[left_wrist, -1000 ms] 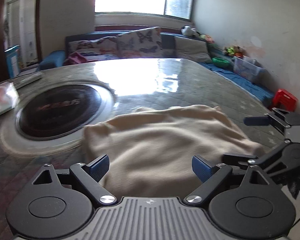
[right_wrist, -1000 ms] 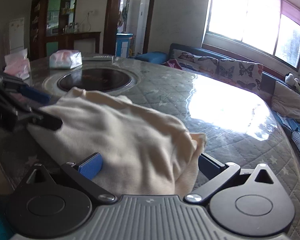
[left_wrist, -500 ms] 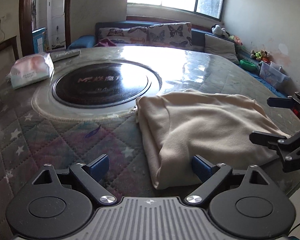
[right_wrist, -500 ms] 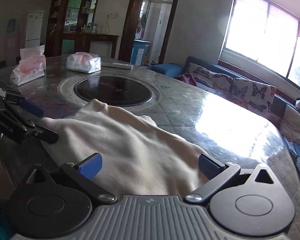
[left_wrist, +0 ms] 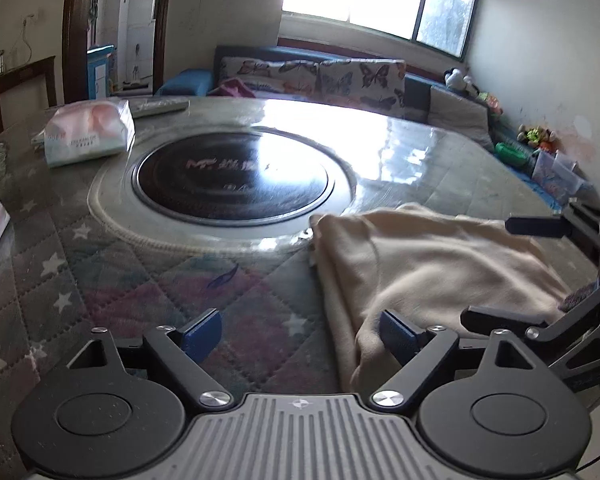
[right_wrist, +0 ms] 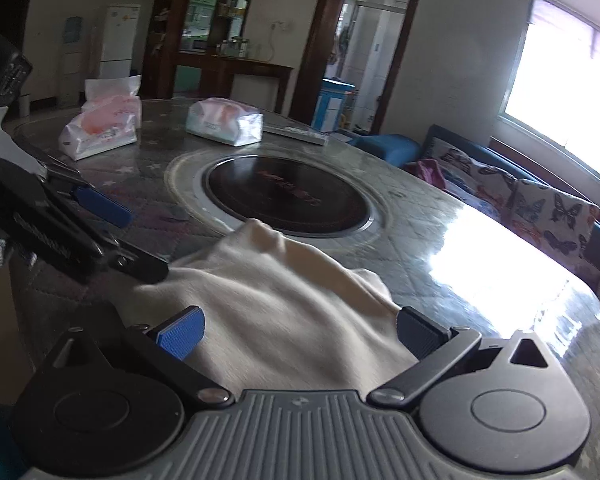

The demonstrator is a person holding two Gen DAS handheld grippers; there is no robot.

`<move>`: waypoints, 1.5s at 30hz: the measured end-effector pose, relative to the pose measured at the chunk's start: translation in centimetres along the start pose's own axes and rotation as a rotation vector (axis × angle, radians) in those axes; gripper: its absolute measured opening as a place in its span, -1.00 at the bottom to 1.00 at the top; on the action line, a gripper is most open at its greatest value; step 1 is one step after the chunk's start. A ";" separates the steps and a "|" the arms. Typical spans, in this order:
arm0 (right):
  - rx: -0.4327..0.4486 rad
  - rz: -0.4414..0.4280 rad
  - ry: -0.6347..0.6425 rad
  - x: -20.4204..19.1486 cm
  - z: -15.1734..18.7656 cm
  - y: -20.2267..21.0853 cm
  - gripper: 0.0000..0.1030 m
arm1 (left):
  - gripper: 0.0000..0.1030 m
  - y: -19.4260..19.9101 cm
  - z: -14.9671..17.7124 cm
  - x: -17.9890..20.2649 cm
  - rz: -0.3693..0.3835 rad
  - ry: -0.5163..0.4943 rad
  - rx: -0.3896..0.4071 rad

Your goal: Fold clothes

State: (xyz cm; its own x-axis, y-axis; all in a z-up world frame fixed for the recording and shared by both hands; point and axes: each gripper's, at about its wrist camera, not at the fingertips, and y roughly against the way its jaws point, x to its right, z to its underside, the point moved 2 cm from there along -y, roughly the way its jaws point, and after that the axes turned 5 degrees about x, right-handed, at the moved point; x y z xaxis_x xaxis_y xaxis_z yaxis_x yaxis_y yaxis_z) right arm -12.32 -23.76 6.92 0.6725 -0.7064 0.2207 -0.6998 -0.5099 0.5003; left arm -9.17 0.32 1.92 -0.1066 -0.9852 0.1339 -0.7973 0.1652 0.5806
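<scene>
Lying bunched on the table [left_wrist: 100, 280] just beside the round black hotplate [left_wrist: 232, 178]: cream garment [left_wrist: 432, 264]. Left gripper [left_wrist: 300, 334] jaws wide apart, gripping nothing, its right pad at the cloth's near edge. Right gripper [right_wrist: 300, 332] jaws spread wide over the cloth, not clamped. Tissue packs [right_wrist: 224, 120] sit across the table.

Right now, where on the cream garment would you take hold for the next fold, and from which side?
Probably the near hem of the cream garment, coming in low from the table's near edge. There the cloth bunches into a raised, layered lip, and both open tongs, left and right, already point that way. Its flat middle offers nothing to pinch.
</scene>
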 end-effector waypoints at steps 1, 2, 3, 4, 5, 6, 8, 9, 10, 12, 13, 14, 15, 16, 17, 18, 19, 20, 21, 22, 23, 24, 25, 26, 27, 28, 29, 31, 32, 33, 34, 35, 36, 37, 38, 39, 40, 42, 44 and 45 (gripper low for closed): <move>-0.003 -0.014 0.011 -0.4 -0.1 -0.4 1.00 | 0.70 0.0 0.2 -0.1 -0.002 -0.007 -0.001; -0.007 -0.027 0.020 -0.7 -0.1 -0.9 1.00 | 0.70 0.0 0.3 -0.3 -0.005 -0.014 0.000; -0.015 -0.037 0.025 -1.0 -0.1 -1.2 1.00 | 0.70 0.1 0.4 -0.4 -0.009 -0.022 0.001; -0.025 -0.048 0.029 -1.3 -0.1 -1.6 1.00 | 0.70 0.1 0.5 -0.5 -0.010 -0.025 0.002; -0.038 -0.060 0.037 -1.6 0.0 -2.0 1.00 | 0.70 0.2 0.5 -0.6 -0.009 -0.025 0.002; -0.036 -0.066 0.046 -2.0 -0.1 -2.2 1.00 | 0.70 0.2 0.5 -0.7 -0.011 -0.025 0.004; -0.016 -0.065 0.047 -2.1 -0.6 -2.0 1.00 | 0.70 0.3 0.4 -1.0 -0.019 -0.026 0.007; -0.002 -0.063 0.044 -2.2 -1.0 -1.9 1.00 | 0.70 0.3 0.3 -1.2 -0.021 -0.024 0.007; 0.006 -0.060 0.037 -2.2 -1.2 -1.9 1.00 | 0.68 0.3 0.3 -1.3 -0.026 -0.023 0.006; -0.007 -0.062 0.043 -2.4 -1.1 -2.5 1.00 | 0.68 0.2 0.3 -1.7 -0.037 -0.019 0.000; -0.013 -0.063 0.045 -2.5 -1.0 -2.8 1.00 | 0.68 0.2 0.3 -2.0 -0.038 -0.013 0.000; -0.019 -0.064 0.049 -2.6 -1.0 -3.0 1.00 | 0.68 0.3 0.2 -2.2 -0.035 -0.003 0.000; -0.020 -0.067 0.059 -2.7 -1.0 -2.9 1.00 | 0.68 0.5 0.1 -2.5 -0.028 0.010 0.001; -0.021 -0.069 0.068 -2.9 -1.0 -2.8 0.99 | 0.68 0.7 0.0 -2.8 -0.023 0.023 0.005; -0.020 -0.071 0.078 -3.0 -1.1 -2.7 0.99 | 0.68 0.8 -0.2 -3.0 -0.021 0.034 0.010; -0.014 -0.072 0.086 -3.0 -1.4 -2.3 0.95 | 0.68 1.0 -0.3 -3.3 -0.020 0.044 0.014; -0.008 -0.074 0.095 -3.1 -1.6 -1.9 0.91 | 0.68 1.1 -0.5 -3.6 -0.019 0.058 0.018; -0.005 -0.085 0.106 -3.2 -1.9 -1.5 0.89 | 0.68 1.1 -0.7 -3.9 -0.017 0.075 0.021; -0.002 -0.097 0.117 -3.4 -2.1 -1.2 0.84 | 0.68 1.2 -0.9 -4.1 -0.014 0.094 0.024; -0.003 -0.112 0.131 -3.8 -2.3 -0.8 0.79 | 0.67 1.2 -1.1 -4.4 -0.009 0.115 0.026; -0.007 -0.130 0.145 -4.1 -2.5 -0.6 0.78 | 0.64 1.2 -1.3 -4.6 -0.004 0.136 0.027; -0.010 -0.146 0.157 -4.4 -2.5 -0.5 0.71 | 0.62 1.2 -1.5 -4.8 0.003 0.156 0.028; -0.015 -0.183 0.185 -5.1 -2.6 -0.2 0.58 | 0.57 1.2 -1.6 -4.9 0.009 0.174 0.026; -0.020 -0.209 0.206 -5.8 -2.6 -0.2 0.52 | 0.55 1.1 -1.7 -5.0 0.014 0.190 0.024; -0.025 -0.232 0.228 -6.4 -2.5 -0.2 0.39 | 0.54 1.1 -1.8 -5.1 0.020 0.206 0.022; -0.030 -0.253 0.248 -7.1 -2.4 -0.2 0.27 | 0.47 1.0 -1.8 -5.2 0.029 0.222 0.018; -0.036 -0.269 0.262 -7.4 -2.3 -0.3 0.17 | 0.38 0.8 -1.8 -5.2 0.041 0.238 0.012; -0.058 -0.302 0.294 -8.4 -2.1 -0.6 -0.15 | 0.26 0.6 -1.8 -5.1 0.064 0.268 0.002; -0.065 -0.305 0.297 -8.5 -2.0 -0.8 -0.15 | 0.22 0.5 -1.8 -5.1 0.076 0.284 -0.004; -0.070 -0.304 0.295 -8.6 -2.0 -1.0 -0.15 | 0.22 0.3 -1.8 -5.1 0.088 0.299 -0.009; -0.076 -0.304 0.293 -8.8 -2.0 -1.2 -0.17 | 0.22 0.2 -1.8 -5.1 0.100 0.315 -0.014; -0.082 -0.301 0.291 -8.8 -2.0 -1.4 -0.23 | 0.22 0.1 -1.8 -5.1 0.112 0.330 -0.020; -0.087 -0.289 0.283 -8.7 -2.1 -1.5 -0.44 | 0.22 0.0 -1.8 -5.1 0.123 0.346 -0.025; -0.091 -0.281 0.273 -8.6 -2.2 -1.6 -0.53 | 0.22 -0.2 -1.8 -5.1 0.135 0.361 -0.030; -0.093 -0.285 0.255 -8.5 -2.2 -1.6 -0.59 | 0.22 -0.3 -1.8 -5.1 0.147 0.377 -0.036; -0.089 -0.285 0.236 -8.1 -2.3 -1.6 -0.72 | 0.22 -0.4 -1.8 -5.0 0.159 0.392 -0.041; -0.085 -0.282 0.216 -7.8 -2.4 -1.5 -0.81 | 0.22 -0.5 -1.8 -5.0 0.171 0.408 -0.046; -0.074 -0.286 0.162 -6.8 -2.7 -1.2 -0.85 | 0.25 -0.7 -1.9 -4.9 0.193 0.445 -0.053; -0.062 -0.294 0.111 -5.9 -3.0 -0.9 -0.85 | 0.28 -1.0 -2.1 -4.8 0.215 0.488 -0.058; -0.055 -0.298 0.087 -5.4 -3.2 -0.7 -0.85 | 0.29 -1.1 -2.1 -4.7 0.227 0.513 -0.059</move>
State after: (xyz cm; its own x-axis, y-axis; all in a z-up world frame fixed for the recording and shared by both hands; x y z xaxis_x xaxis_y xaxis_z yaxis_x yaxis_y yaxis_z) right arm -14.67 -18.02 8.04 0.8658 -0.4840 0.1271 -0.4562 -0.6590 0.5980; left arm -6.48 4.88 2.34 0.0427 -0.7793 0.6252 -0.7517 0.3872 0.5339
